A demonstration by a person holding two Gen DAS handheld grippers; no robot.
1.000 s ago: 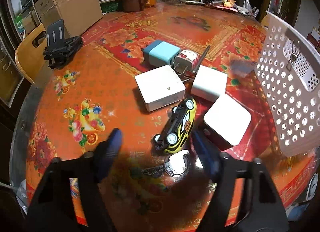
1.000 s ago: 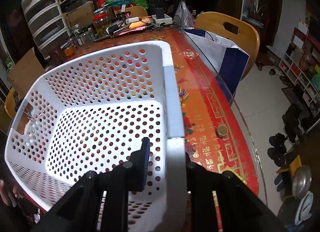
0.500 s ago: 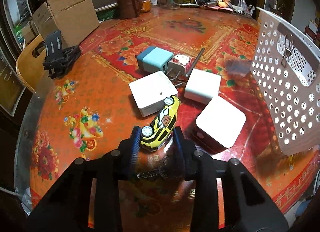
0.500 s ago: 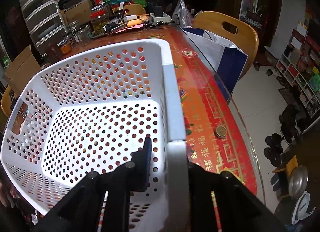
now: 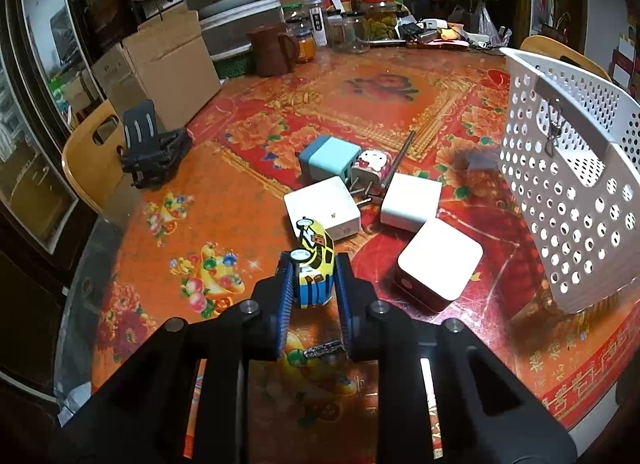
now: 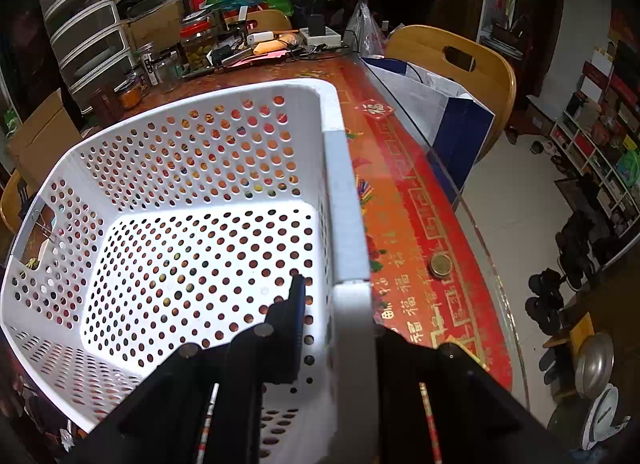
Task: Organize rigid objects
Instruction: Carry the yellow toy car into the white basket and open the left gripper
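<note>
Left gripper [image 5: 313, 278]: jaws have just been closing and are now clamped on the yellow toy car [image 5: 315, 264], tipped nose-up between them, ready for transfer. Right gripper [image 6: 334, 310]: jaws shut on white perforated basket [image 6: 344, 200] rim, tilted up off the table [image 5: 240, 168].

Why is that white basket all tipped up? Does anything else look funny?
The white basket is tilted because the right gripper is clamped on its rim, lifting one side. The yellow toy car stands nose-up, pinched in the left gripper, whose jaws have just been closing. The basket holds nothing yet.
</note>
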